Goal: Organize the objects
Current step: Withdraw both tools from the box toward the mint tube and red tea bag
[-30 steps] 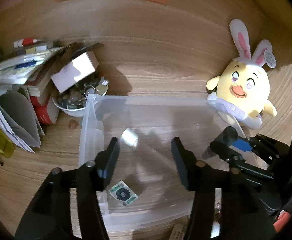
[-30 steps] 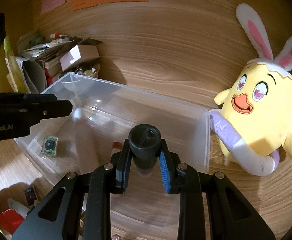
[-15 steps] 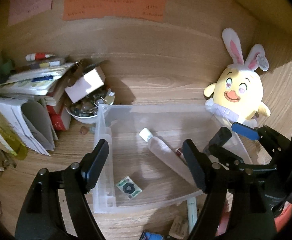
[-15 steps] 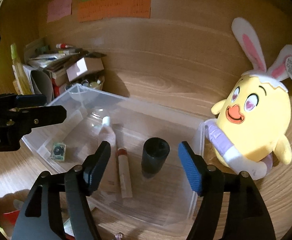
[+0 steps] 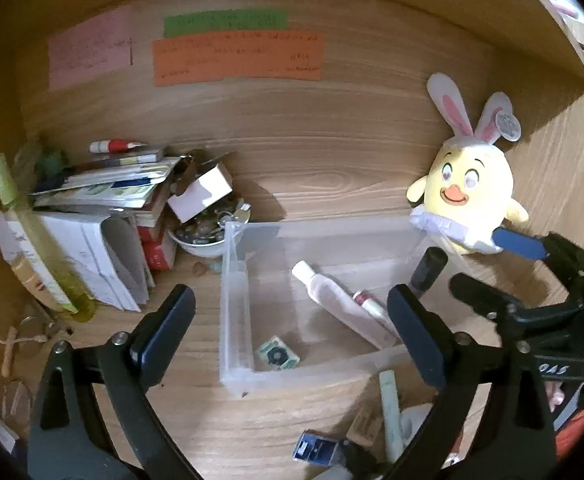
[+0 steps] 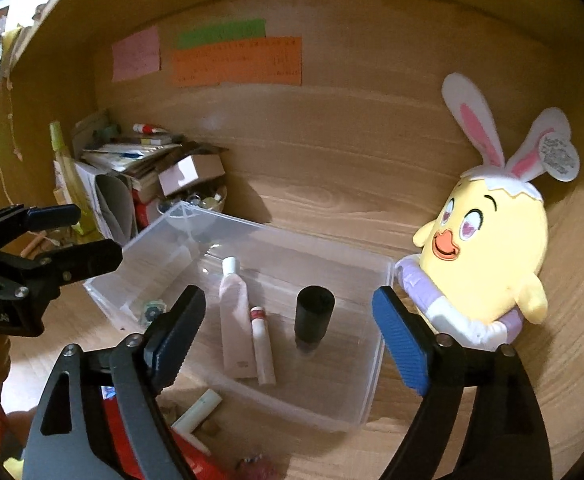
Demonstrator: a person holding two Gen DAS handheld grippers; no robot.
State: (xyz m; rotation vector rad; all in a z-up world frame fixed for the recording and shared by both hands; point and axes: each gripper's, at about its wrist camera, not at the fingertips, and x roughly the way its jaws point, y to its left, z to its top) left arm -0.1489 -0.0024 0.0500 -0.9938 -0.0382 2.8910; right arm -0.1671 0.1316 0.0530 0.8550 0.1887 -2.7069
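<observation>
Four bits in the bin [image 6: 375, 364] already, but the stick [image 6: 198, 410] by its front edge is still out; both tongs wide open, left [image 5: 292, 332] and right [image 6: 290, 332].

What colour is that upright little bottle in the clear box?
Black bottle, clearest in the right wrist view.
</observation>
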